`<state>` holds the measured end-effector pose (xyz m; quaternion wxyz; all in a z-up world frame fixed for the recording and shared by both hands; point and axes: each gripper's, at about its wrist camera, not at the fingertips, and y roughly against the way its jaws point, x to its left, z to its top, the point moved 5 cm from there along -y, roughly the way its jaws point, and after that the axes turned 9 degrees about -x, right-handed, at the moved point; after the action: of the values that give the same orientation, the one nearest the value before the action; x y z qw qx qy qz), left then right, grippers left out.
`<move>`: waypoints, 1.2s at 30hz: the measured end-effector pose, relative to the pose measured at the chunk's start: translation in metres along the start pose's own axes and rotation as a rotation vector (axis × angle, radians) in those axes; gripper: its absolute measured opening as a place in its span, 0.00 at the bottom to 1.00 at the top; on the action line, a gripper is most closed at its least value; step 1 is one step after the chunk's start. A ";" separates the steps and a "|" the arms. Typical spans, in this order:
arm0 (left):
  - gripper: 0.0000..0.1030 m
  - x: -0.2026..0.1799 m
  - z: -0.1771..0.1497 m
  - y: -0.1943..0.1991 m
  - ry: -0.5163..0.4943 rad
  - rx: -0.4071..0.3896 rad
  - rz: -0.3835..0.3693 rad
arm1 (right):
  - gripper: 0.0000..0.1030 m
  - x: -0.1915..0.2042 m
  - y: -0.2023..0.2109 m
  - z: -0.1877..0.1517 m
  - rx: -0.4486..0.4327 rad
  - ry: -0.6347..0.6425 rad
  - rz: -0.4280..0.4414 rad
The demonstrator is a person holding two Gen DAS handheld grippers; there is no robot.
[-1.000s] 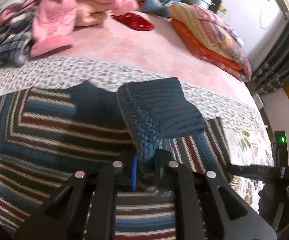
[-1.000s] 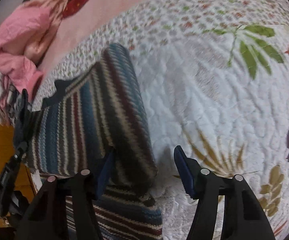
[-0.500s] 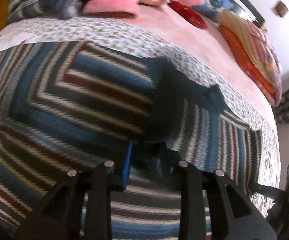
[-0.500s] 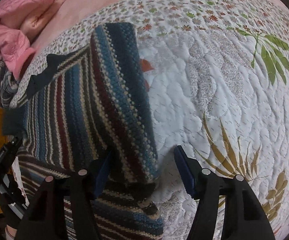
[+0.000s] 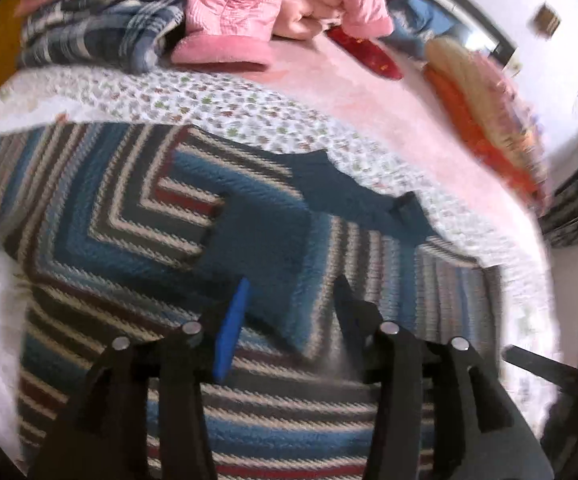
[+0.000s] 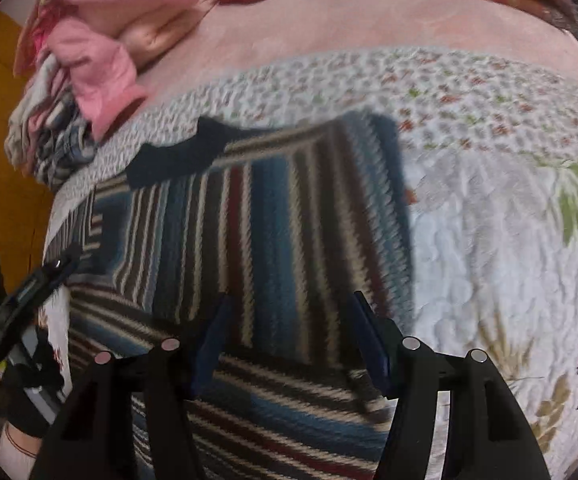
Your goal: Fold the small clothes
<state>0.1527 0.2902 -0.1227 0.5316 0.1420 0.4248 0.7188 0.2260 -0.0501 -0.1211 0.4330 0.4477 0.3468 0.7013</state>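
Observation:
A striped knit sweater [image 5: 109,216] in blue, maroon and cream lies flat on the quilt. One sleeve with a plain blue cuff [image 5: 261,240] is folded across its body. My left gripper [image 5: 289,320] hovers open just above that cuff, with nothing between its fingers. In the right wrist view the sweater [image 6: 273,208] shows its right side folded in, ending in a straight edge. My right gripper [image 6: 289,332] stands open over this folded part and holds nothing. The left gripper [image 6: 21,304] appears at the far left edge there.
The floral white quilt [image 6: 509,240] covers the near part of a pink bed. A pile of pink clothes [image 5: 233,8] and plaid clothes [image 5: 101,20] sits behind the sweater. Folded orange blankets [image 5: 485,108] lie at the back right, with a red item [image 5: 369,52] beside them.
My left gripper carried the sleeve cuff across the sweater, laid it down and opened. The raised fold between my right gripper's fingers now lies flat, and the view is blurred by motion.

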 end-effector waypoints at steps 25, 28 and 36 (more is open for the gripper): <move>0.09 0.023 0.012 -0.029 0.122 0.080 -0.203 | 0.59 -0.006 -0.024 -0.022 0.057 0.049 -0.055; 0.09 0.015 0.014 -0.014 0.029 0.030 -0.185 | 0.59 -0.006 -0.024 -0.022 0.054 0.043 -0.044; 0.27 0.046 -0.015 -0.049 0.018 0.138 -0.095 | 0.60 -0.002 -0.030 -0.024 0.059 0.076 -0.076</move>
<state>0.1562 0.3278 -0.1806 0.5503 0.1514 0.4843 0.6631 0.2127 -0.0432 -0.1564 0.4323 0.4199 0.4004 0.6903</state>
